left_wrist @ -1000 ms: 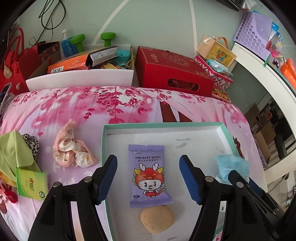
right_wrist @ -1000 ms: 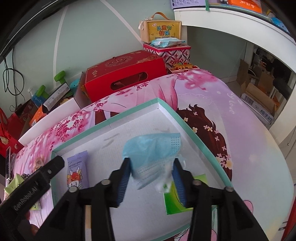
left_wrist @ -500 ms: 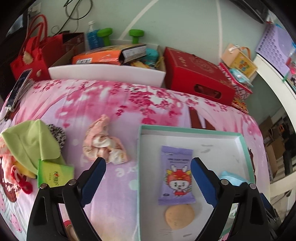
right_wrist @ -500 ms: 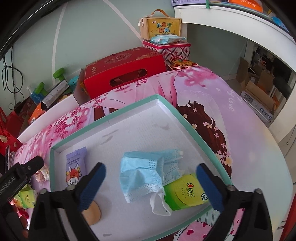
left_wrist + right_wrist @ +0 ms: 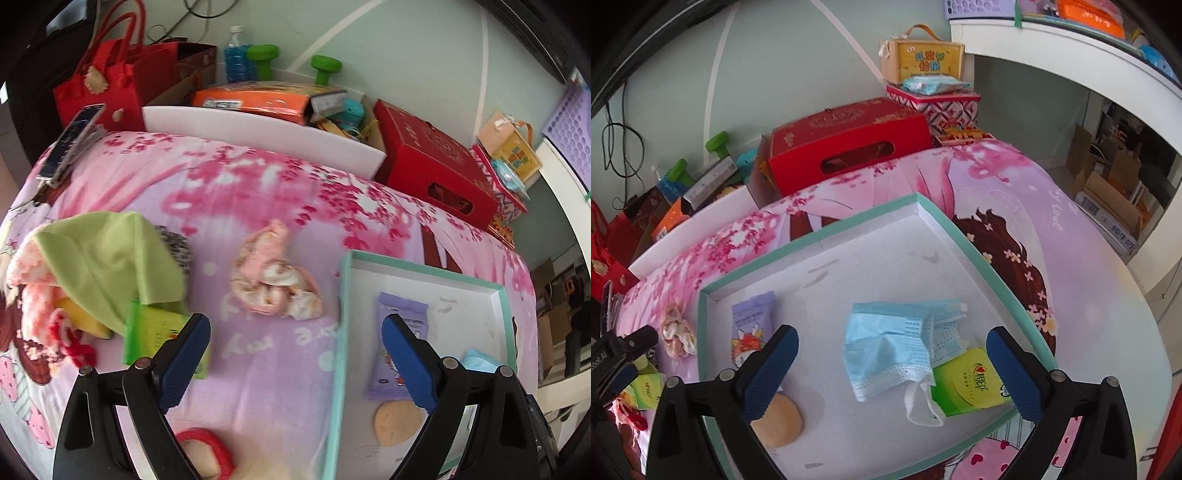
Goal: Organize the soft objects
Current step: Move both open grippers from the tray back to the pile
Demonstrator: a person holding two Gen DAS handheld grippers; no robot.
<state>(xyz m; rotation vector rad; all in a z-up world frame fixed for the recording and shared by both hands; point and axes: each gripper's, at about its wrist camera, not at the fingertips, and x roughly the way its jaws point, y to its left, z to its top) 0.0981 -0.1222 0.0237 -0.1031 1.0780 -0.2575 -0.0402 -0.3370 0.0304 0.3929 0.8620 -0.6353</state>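
Where print can be read: "MINI BABY WIPES" partly legible on purple wipes pack (image 5: 752, 329), "Robot.AI" fragment on left gripper (image 5: 295, 363). Inside white teal-rimmed tray (image 5: 923, 205): blue face mask (image 5: 894, 341), green tissue pack (image 5: 971, 386), tan round pad (image 5: 779, 421). Right gripper (image 5: 892, 373) spread wide above mask, nothing pinched. Left gripper spread, empty, above pink floral bedsheet (image 5: 258, 199) near crumpled pink cloth (image 5: 275, 284). Pale green wall behind.
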